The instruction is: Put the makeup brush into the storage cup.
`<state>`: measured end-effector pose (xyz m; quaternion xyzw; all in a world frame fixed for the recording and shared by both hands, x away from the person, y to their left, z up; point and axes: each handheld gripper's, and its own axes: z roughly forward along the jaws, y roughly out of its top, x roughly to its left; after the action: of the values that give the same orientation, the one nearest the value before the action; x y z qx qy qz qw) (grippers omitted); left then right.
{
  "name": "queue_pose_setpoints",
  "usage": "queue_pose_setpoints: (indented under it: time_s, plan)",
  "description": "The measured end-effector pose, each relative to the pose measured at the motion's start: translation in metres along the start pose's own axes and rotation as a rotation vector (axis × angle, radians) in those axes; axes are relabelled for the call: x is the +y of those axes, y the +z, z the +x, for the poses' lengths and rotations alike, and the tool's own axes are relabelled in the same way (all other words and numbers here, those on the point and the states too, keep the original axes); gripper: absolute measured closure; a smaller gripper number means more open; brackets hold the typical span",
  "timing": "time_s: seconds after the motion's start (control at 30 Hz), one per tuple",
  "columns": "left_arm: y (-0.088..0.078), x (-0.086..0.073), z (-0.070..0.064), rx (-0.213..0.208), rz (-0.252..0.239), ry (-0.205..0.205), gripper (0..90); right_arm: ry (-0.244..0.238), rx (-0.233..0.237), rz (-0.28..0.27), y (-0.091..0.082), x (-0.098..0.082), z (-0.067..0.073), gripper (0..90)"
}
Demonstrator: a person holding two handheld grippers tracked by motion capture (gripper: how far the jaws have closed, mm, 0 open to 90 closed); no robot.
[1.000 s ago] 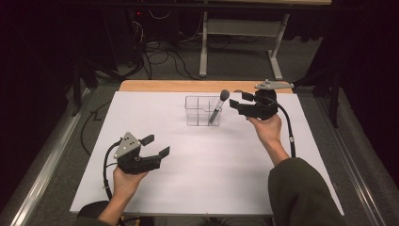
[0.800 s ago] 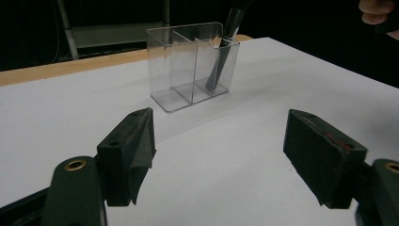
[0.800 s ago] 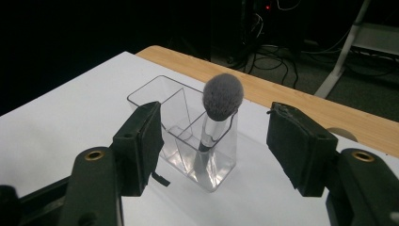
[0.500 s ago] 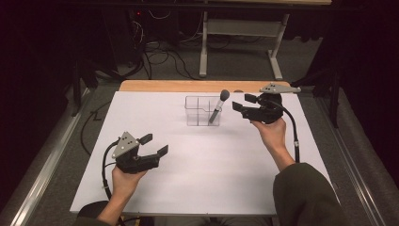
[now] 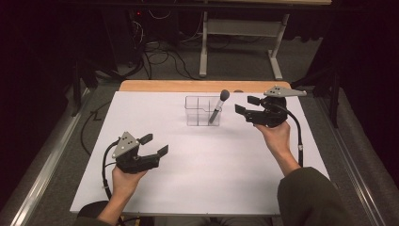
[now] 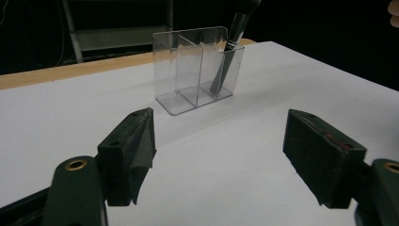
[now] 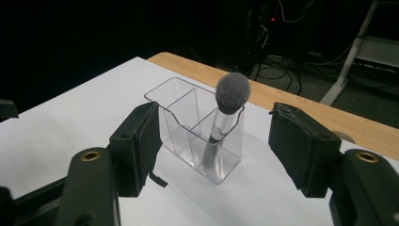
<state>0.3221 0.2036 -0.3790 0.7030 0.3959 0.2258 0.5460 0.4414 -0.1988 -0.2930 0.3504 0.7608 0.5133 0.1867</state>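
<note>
The makeup brush (image 5: pixel 219 105) stands tilted in the end compartment of the clear organizer (image 5: pixel 199 111) on the bench (image 5: pixel 226 179). The right tongs (image 5: pixel 248 105) have withdrawn, empty and spread wide; placement appears complete. The left tongs (image 5: pixel 155 145) hang spread apart, well clear.

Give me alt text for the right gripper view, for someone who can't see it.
A makeup brush with a grey head stands tilted in the end compartment of a clear plastic organizer on a white table. The right hand-held gripper frames it, jaws open and apart from it.
</note>
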Motion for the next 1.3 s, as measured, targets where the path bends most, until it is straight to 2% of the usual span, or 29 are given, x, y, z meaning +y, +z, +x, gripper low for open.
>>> queue_pose_setpoints:
  time_s: [1.3]
  plan:
    - [0.001,0.0,0.0,0.001,0.004,-0.001,25.9,0.019,0.014,-0.023,-0.031,-0.021,-0.003,36.3]
